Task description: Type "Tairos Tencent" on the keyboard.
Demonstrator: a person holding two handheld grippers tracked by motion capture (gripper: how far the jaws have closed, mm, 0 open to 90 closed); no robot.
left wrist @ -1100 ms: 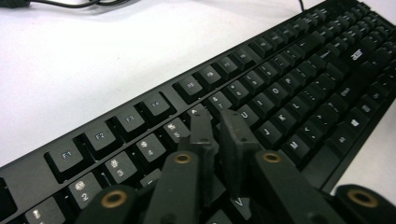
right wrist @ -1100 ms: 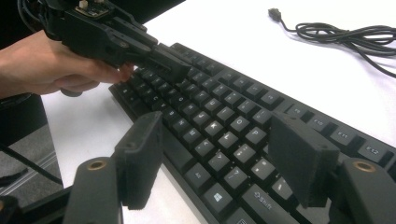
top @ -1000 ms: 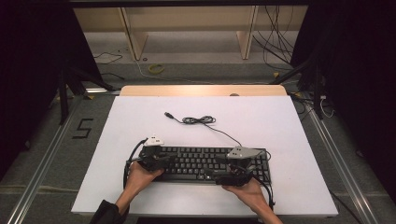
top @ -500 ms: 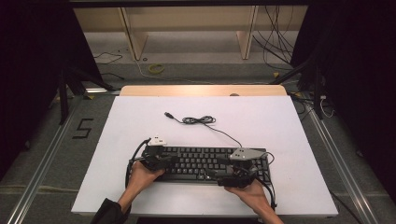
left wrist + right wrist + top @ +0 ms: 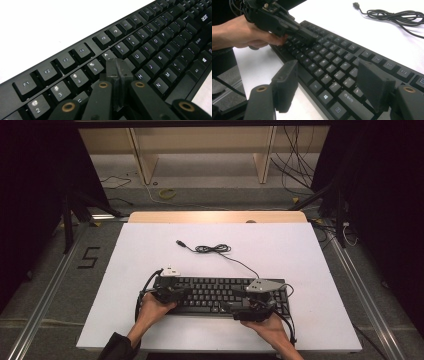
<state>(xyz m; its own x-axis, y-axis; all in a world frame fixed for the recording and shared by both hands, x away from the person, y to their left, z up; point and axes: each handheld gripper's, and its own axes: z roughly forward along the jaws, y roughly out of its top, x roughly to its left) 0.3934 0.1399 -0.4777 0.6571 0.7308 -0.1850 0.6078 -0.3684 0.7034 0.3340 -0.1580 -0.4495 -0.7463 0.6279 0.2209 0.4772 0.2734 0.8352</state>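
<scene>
Keyboard [image 5: 222,295], black, corded, lying across the near half of the white table [image 5: 300,250], both grippers working over it

Left gripper [image 5: 117,68]: jaws together, nothing between them, tips pressing down among the keys around the 6, Y and T; seen from above, it is sitting over the keyboard's left end [image 5: 172,292]

Right gripper [image 5: 327,85]: jaws standing apart, hovering over the near right keys by the shift and Windows keys, gripping nothing; seen from above, it is sitting at the keyboard's right end [image 5: 252,307]

USB cable [image 5: 212,249]: trailing loosely from the keyboard toward the far side of the table, plug lying free

Risks: closed tips are wider than one key, so two keys may be going down at once; a slanted push may be sliding the keyboard, since nothing is holding it; the right jaws could catch a key edge if lowered

Hard to make out: exact key under the left tips is hidden by the jaws; keyboard's left end is cut off in the left gripper view
</scene>
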